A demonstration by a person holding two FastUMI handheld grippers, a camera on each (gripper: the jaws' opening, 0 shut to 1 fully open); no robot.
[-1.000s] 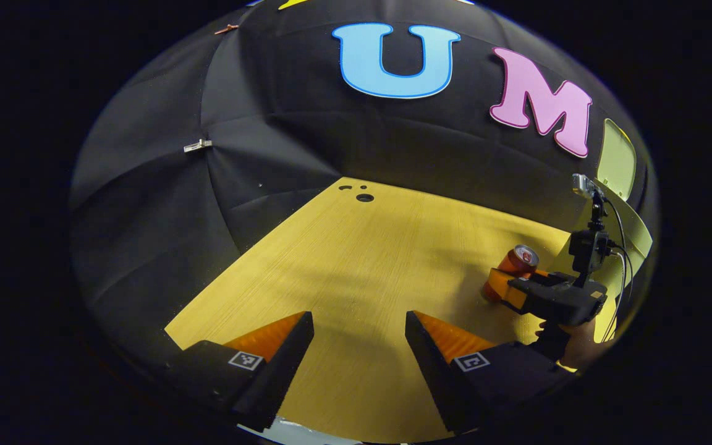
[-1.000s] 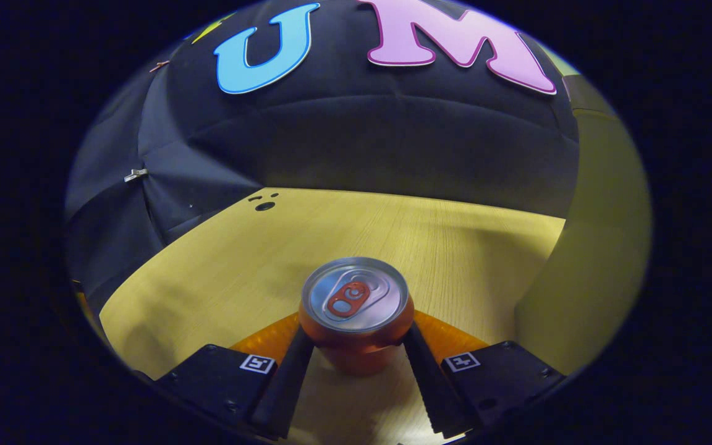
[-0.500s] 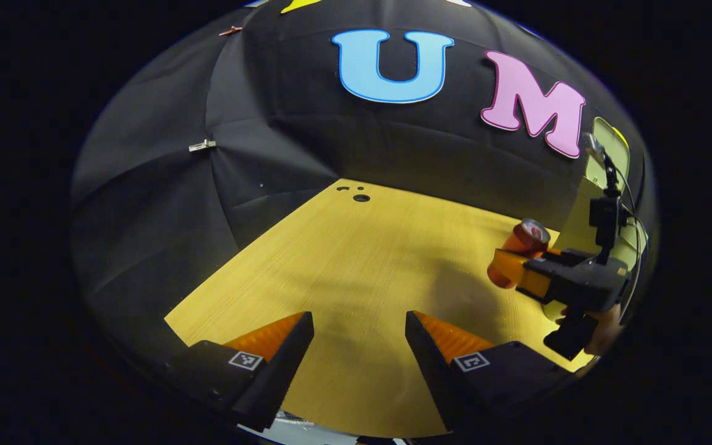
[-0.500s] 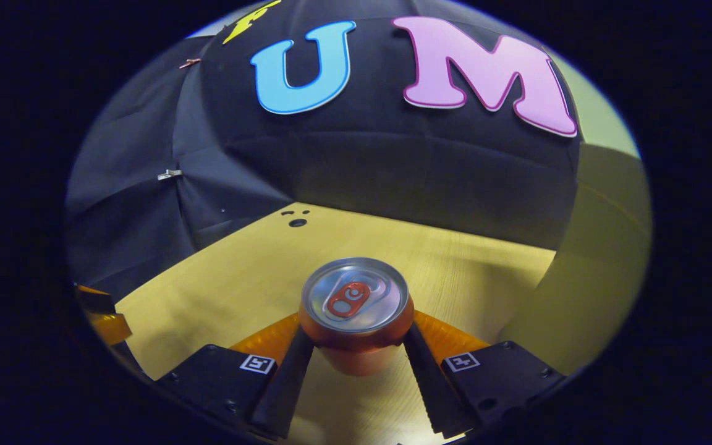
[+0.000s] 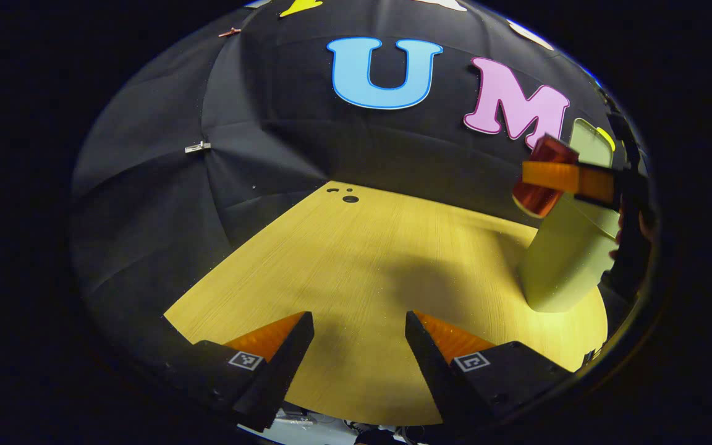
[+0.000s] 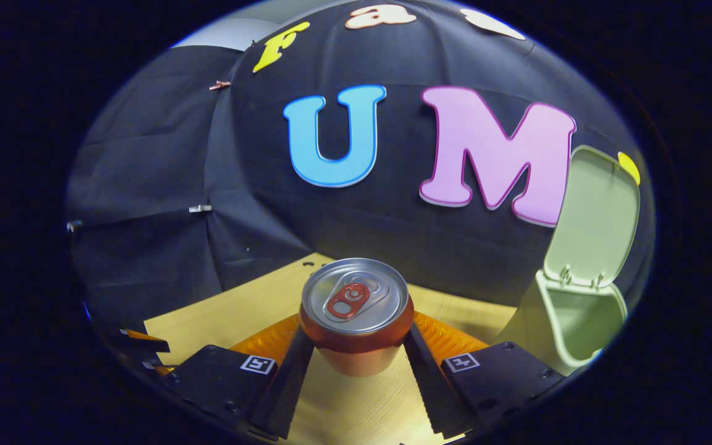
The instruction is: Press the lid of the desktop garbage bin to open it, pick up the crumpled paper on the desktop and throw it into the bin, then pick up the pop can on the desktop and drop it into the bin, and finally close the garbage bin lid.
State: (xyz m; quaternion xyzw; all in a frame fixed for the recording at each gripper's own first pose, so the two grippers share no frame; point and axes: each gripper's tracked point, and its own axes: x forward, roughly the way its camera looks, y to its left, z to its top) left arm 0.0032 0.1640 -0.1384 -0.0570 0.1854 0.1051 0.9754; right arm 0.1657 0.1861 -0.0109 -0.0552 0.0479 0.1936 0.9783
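One pop can (image 6: 354,309) is clamped in the right gripper (image 6: 354,364), beside one garbage bin (image 6: 569,324), lid (image 6: 594,216) raised; the left gripper (image 5: 359,346) is held wide apart, empty, over the wooden desktop (image 5: 356,259).

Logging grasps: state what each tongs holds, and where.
Right tongs: pop can, gripped at its sides below the top rim. Left tongs: nothing.

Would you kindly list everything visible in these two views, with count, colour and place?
Can: one, orange-red with silver top, held off the table between the right gripper's fingers.
Bin: one, pale green, on the table's right side, lid standing open.
Table: one, yellow wood grain, bare in front of the left gripper.
Clips: two, pinned on the black wall cloth.
Left gripper: open, low over the table.
Right gripper: shut on the can, beside the bin.
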